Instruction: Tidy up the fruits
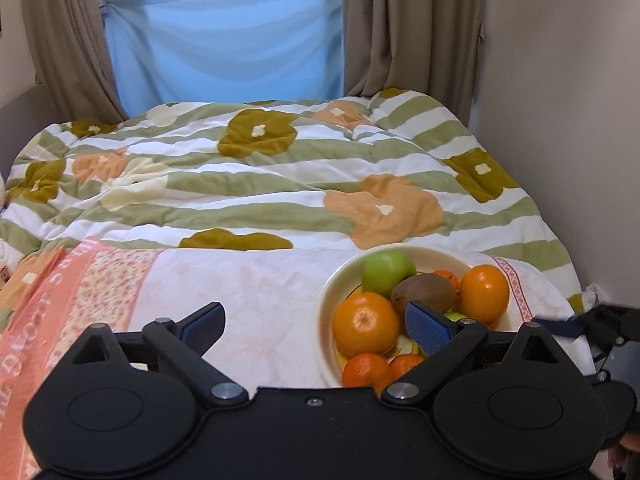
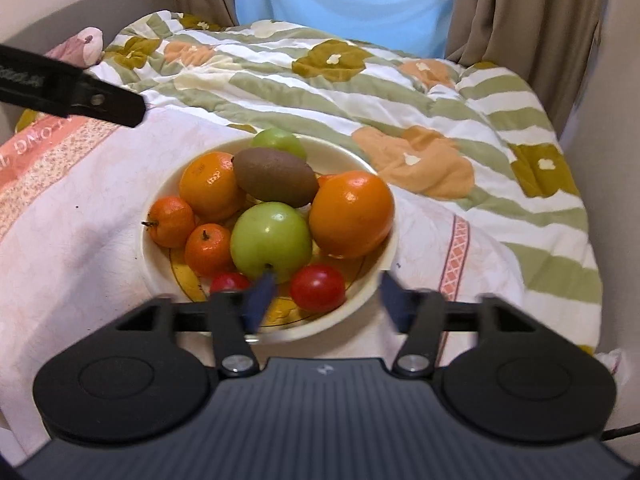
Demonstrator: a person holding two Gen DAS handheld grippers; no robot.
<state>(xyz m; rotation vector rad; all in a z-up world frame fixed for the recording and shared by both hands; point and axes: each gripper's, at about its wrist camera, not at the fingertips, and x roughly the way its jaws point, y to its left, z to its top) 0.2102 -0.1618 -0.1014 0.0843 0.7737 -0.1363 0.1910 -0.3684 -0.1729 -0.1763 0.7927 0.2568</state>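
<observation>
A cream bowl (image 2: 152, 252) of fruit sits on a pink-and-white cloth (image 2: 72, 216) on the bed. It holds a big green apple (image 2: 271, 242), a second green apple (image 2: 280, 141), a brown kiwi (image 2: 275, 177), two large oranges (image 2: 352, 214), small tangerines (image 2: 171, 221) and two red tomatoes (image 2: 318, 287). My right gripper (image 2: 324, 300) is open and empty, hovering over the bowl's near rim. The bowl also shows in the left wrist view (image 1: 329, 292). My left gripper (image 1: 316, 326) is open and empty, its right finger over the bowl's left side.
A floral green-striped quilt (image 1: 256, 184) covers the bed behind the cloth. Brown curtains (image 1: 412, 28) and a blue drape (image 1: 224, 48) hang at the back, a wall (image 1: 560, 120) is on the right. The left gripper's arm (image 2: 68, 86) crosses the right view's upper left.
</observation>
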